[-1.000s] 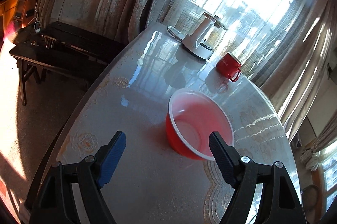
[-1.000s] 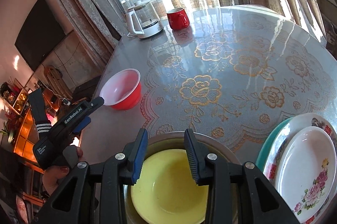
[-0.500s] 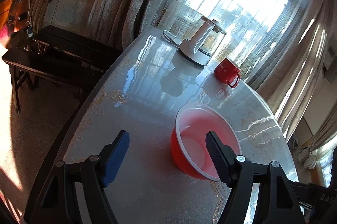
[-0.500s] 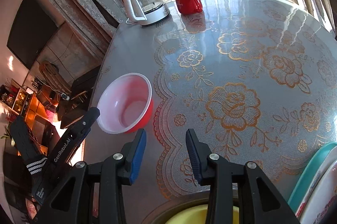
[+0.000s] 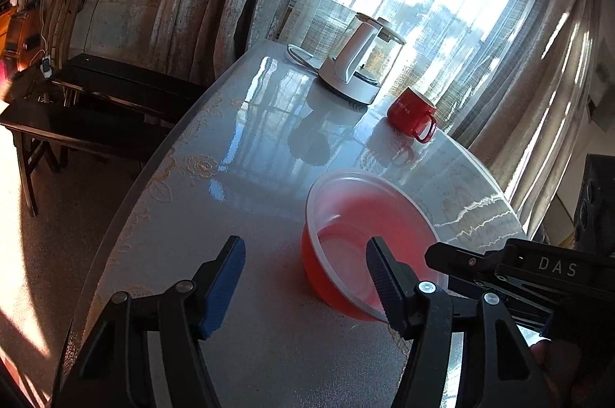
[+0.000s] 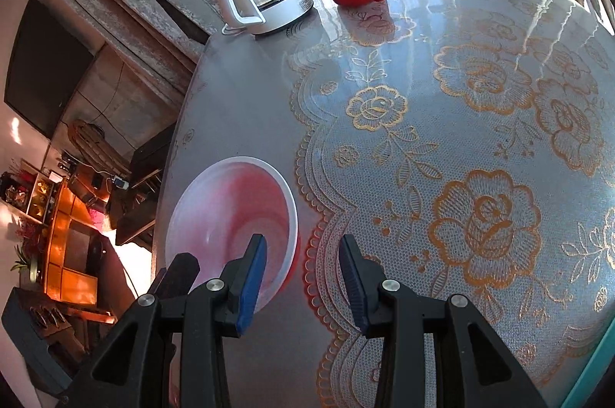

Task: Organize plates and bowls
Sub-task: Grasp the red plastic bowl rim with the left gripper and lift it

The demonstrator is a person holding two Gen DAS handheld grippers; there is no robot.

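A red bowl with a white rim (image 5: 365,235) stands upright on the round table; it also shows in the right wrist view (image 6: 234,216). My left gripper (image 5: 303,277) is open and empty, with its right finger over the bowl's near rim and its left finger outside it. My right gripper (image 6: 301,277) is open and empty, its left finger over the bowl's right rim. The right gripper's body (image 5: 519,273) shows at the right in the left wrist view. A teal plate edge (image 6: 594,365) shows at the lower right.
A white and glass kettle (image 5: 357,62) and a red mug (image 5: 411,114) stand at the far side by the curtained window. A dark bench (image 5: 88,112) stands left of the table. The gold floral lace cloth (image 6: 480,177) covers the right part of the table.
My right gripper has moved away from the yellow bowl and the plates, forward and left to the red bowl. My left gripper has come a little closer to the bowl.
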